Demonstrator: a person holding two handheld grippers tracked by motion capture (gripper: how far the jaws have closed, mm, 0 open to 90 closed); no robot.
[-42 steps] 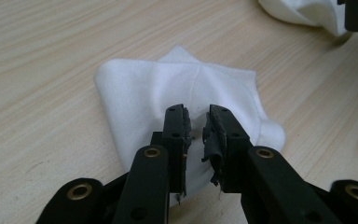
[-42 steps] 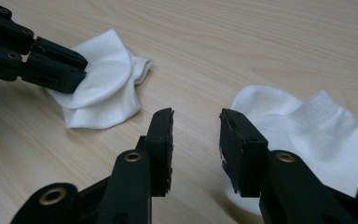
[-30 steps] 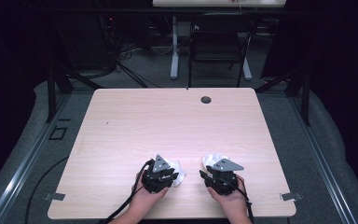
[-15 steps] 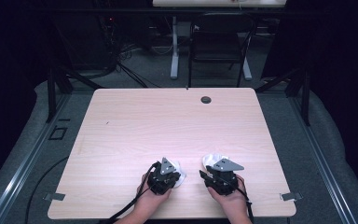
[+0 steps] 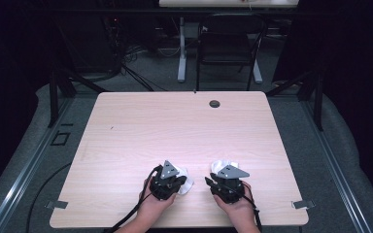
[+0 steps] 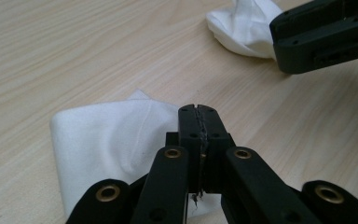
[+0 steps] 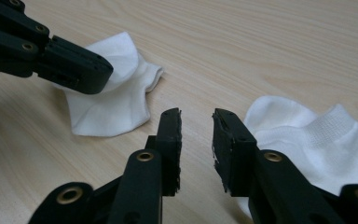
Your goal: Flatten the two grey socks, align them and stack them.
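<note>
Left hand-held gripper (image 6: 199, 112) pressed together over one white sock (image 6: 107, 140), right hand-held gripper (image 7: 196, 116) apart beside another sock (image 7: 317, 135).

Two black handheld grippers are being shown: the left gripper (image 5: 169, 180) and the right gripper (image 5: 228, 183). Each is being topped by a grey three-cornered plate, and a black cable (image 5: 131, 216) is trailing toward 7 o'clock. Black jaw linkages are being pinned with brass-ringed rivets (image 6: 173, 152). Bare forearms are being shown, without sleeves.
</note>
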